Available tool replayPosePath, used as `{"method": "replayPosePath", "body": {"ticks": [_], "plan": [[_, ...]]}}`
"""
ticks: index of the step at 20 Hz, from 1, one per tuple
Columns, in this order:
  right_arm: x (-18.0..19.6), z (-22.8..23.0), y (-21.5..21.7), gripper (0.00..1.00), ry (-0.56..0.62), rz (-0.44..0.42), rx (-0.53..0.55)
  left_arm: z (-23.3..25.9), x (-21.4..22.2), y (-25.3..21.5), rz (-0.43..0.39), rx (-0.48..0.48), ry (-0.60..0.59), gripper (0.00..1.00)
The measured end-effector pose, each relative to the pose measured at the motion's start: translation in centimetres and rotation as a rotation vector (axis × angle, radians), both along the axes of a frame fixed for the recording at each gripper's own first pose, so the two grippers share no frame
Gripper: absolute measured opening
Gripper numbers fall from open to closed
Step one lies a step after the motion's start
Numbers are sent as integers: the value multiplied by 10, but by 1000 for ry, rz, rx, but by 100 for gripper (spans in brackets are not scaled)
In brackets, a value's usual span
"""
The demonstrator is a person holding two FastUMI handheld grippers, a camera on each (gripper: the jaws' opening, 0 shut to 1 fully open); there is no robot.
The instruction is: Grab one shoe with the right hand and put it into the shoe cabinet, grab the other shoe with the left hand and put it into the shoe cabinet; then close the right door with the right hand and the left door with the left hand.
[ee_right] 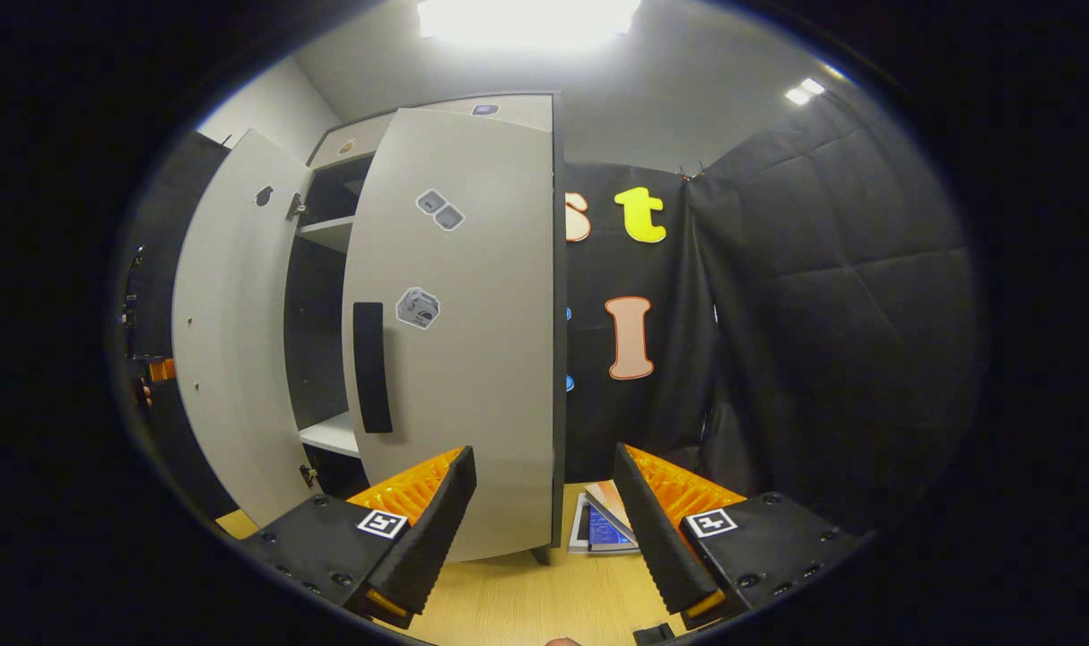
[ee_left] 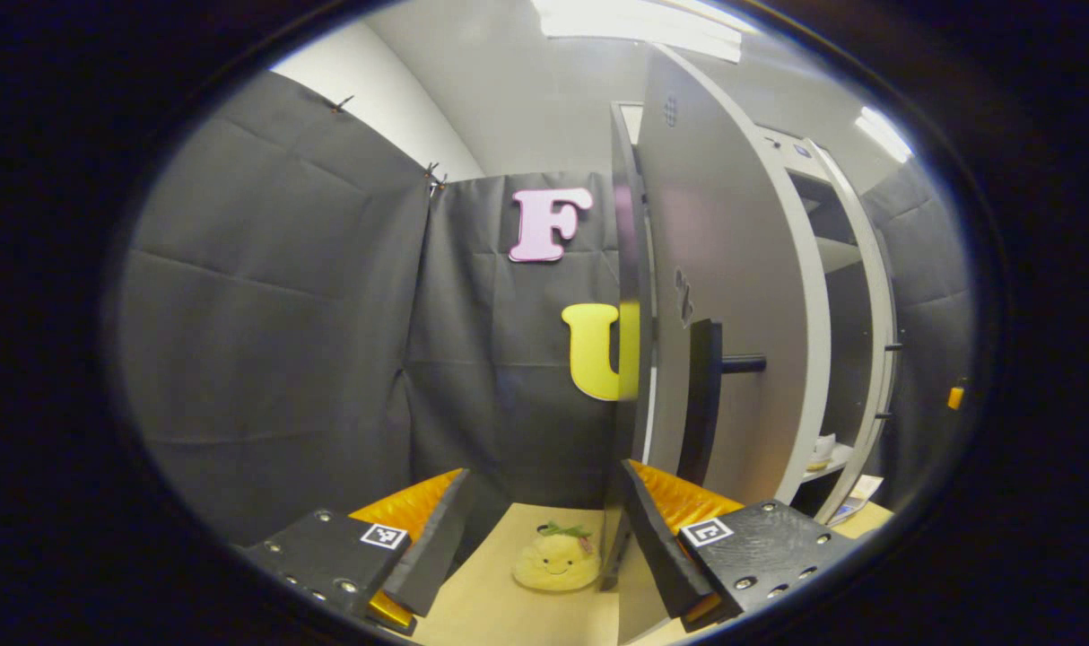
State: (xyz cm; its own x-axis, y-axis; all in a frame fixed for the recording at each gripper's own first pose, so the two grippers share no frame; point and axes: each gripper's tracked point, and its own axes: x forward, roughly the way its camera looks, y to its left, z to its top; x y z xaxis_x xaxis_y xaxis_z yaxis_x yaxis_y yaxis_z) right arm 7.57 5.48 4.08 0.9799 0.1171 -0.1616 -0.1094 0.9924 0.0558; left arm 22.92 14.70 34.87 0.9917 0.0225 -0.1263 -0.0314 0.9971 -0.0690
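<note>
Both grippers, left (ee_left: 540, 538) and right (ee_right: 544, 529), jaws apart, empty. Cabinet (ee_right: 329, 233) doors ajar: right door (ee_right: 473, 341) edge nearly closed, left door (ee_left: 733, 296) swung wide.

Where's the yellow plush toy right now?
In the left gripper view, the yellow plush toy sits on the floor low in the middle, between the left gripper's open fingers, just left of the open cabinet door's bottom edge.

left door (ee_left: 733, 296): swung out, edge just ahead of left gripper (ee_left: 544, 538)
gap between doors: open
floor: plush toy (ee_left: 558, 558)
</note>
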Motion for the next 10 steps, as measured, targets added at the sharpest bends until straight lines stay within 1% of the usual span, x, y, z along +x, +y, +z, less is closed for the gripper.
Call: {"method": "replayPosePath", "body": {"ticks": [3, 10], "plan": [[3, -1, -3, 97, -1, 9, 1, 2, -5, -22, -40, -13, -4, 94], [5, -3, -17, 97, -2, 12, -8, 3, -3, -58, -75, -41, -6, 94]]}}
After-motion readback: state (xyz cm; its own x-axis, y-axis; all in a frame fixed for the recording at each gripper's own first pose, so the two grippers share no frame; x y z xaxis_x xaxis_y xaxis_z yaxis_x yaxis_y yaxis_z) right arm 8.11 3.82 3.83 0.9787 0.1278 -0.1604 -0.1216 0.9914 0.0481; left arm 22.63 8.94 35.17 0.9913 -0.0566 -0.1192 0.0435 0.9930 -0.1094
